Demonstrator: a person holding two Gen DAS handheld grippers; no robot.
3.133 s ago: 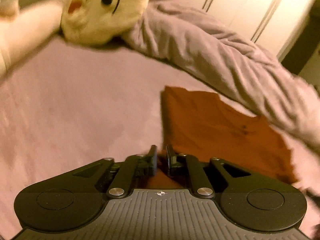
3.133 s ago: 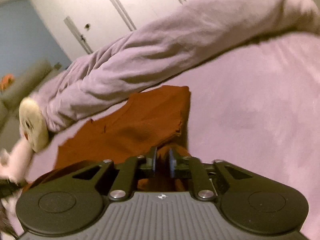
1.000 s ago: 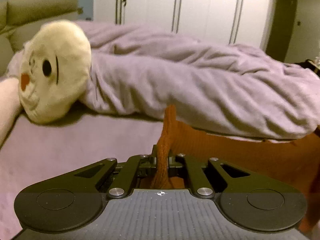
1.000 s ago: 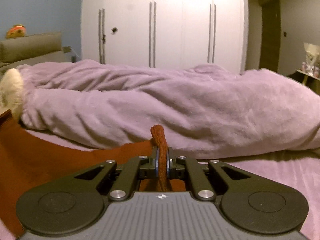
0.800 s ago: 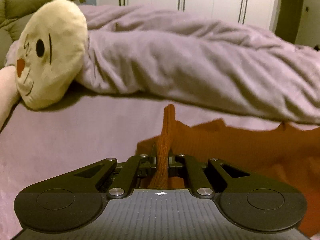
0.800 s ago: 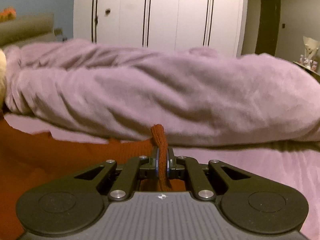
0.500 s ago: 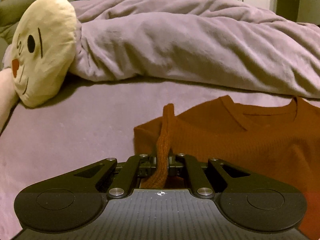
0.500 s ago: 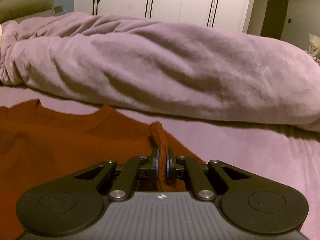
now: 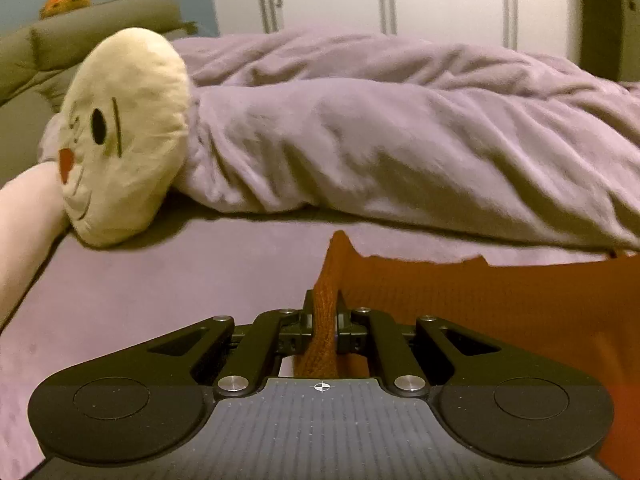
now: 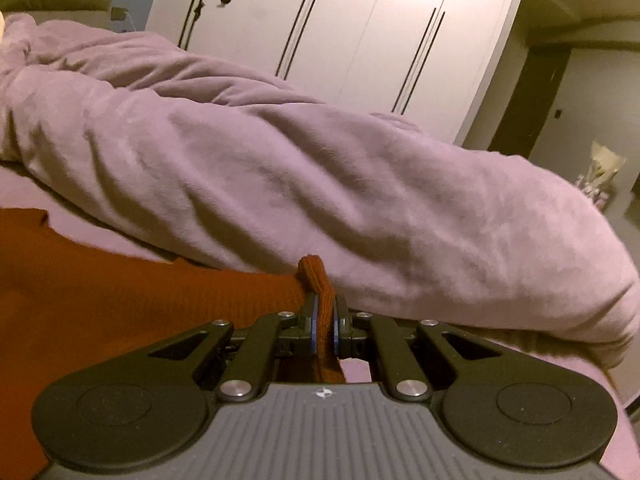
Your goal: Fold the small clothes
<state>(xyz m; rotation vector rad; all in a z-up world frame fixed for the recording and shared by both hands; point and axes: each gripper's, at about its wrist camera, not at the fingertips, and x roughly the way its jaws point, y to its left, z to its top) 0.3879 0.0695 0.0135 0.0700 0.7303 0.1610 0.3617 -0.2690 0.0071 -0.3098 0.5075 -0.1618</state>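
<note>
- The left gripper (image 9: pixel 325 316) is clamped on a bunched edge of the rust-orange knit top (image 9: pixel 480 300); the fabric stands up in a ridge between its jaws.
- The right gripper (image 10: pixel 325 320) is likewise clamped on the opposite bunched edge of the same garment (image 10: pixel 100 300).
- The top hangs stretched between the two grippers, over the lilac bed sheet (image 9: pixel 160 280). Seen from the left gripper it spreads toward 3 o'clock; from the right gripper, toward 9 o'clock.
- Whether the lower hem touches the sheet cannot be told; the gripper bodies hide it.
- A rolled lilac duvet (image 10: pixel 320 184) lies close ahead at 12 o'clock. A cream plush toy (image 9: pixel 124 136) rests at 10 o'clock from the left gripper.
- Risk, slip: each grip holds only a narrow pinch of knit. A sharp pull apart could draw the edge out of the jaws.
- Risk, snag: laying the top forward could drag its far edge onto the duvet and leave it creased.
- Risk, skew: if one gripper lowers ahead of the other, the garment is likely to land twisted, and the fold line would run crooked.
</note>
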